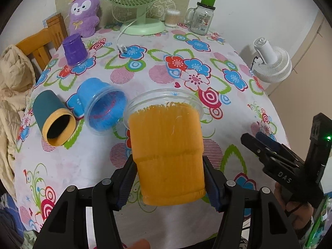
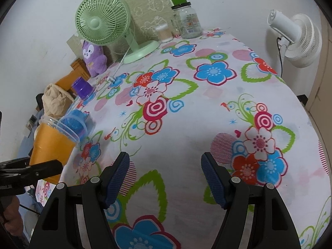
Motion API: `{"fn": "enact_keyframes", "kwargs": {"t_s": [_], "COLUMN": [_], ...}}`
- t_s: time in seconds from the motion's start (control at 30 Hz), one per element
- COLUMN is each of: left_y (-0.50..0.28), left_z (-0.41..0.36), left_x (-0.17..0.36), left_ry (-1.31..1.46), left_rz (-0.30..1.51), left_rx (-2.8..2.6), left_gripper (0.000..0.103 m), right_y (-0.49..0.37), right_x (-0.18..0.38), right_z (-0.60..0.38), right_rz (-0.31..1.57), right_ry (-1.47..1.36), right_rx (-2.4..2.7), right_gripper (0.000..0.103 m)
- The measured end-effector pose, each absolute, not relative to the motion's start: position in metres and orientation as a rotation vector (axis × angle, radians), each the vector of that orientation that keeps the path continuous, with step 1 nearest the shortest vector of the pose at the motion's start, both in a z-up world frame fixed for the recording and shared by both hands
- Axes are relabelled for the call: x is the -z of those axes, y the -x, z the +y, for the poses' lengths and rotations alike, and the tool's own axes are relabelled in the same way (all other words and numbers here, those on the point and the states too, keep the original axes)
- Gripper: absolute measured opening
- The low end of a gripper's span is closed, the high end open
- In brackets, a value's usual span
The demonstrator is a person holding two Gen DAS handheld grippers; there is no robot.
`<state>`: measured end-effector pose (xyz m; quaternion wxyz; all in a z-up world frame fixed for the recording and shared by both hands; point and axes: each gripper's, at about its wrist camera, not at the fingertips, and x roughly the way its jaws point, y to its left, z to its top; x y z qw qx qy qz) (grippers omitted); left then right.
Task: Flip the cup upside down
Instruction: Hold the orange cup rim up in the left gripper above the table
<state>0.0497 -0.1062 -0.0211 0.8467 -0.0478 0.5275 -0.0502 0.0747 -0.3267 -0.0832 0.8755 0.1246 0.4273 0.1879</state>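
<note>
My left gripper (image 1: 169, 178) is shut on an orange cup (image 1: 168, 149) with a clear rim, held above the flowered tablecloth (image 1: 145, 87), its mouth pointing away from the camera. The orange cup also shows in the right wrist view (image 2: 51, 145) at the far left, with the left gripper's finger across it. My right gripper (image 2: 166, 178) is open and empty over the cloth; it also shows in the left wrist view (image 1: 261, 145) at the right. A blue cup (image 1: 101, 105) and a teal cup (image 1: 51, 118) lie on their sides. A purple cup (image 1: 75, 49) stands upside down.
A green desk fan (image 1: 141, 6) with its cable, a purple plush toy (image 1: 83, 12), a cotton swab jar (image 1: 172, 17) and a glass mug jar (image 1: 202, 18) stand at the table's back. A white fan (image 1: 271, 62) is off the right edge. A wooden chair (image 1: 41, 39) with beige cloth stands left.
</note>
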Motion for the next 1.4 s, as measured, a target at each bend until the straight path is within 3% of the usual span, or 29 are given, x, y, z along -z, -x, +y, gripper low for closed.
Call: {"fn": "enact_keyframes", "kwargs": {"t_s": [0.57,0.67,0.9,1.4], "left_y": [-0.047,-0.044,-0.038,-0.034], "left_z": [-0.096,-0.096,-0.098,-0.102], "left_x": [0.012,0.014,0.037,0.07], "left_ry": [0.094,0.099,0.124,0.089], "left_rz": [1.096,1.094,1.15,1.219], "left_rx": [0.115,0.128,0.194,0.227], "left_gripper": [0.059,0.063,0.082,0.077], "right_y": [-0.077,-0.077,-0.079,-0.078], "right_x": [0.08,0.081,0.083,0.084], "right_z": [-0.306,-0.304,-0.303,-0.295], "right_rz": [0.9,0.901,0.909,0.918], "right_ry": [-0.218,-0.216,-0.211,-0.184], "right_rx": [-0.418,-0.42,-0.414,-0.411], "right_gripper": [0.074,0.074,0.074,0.074]}}
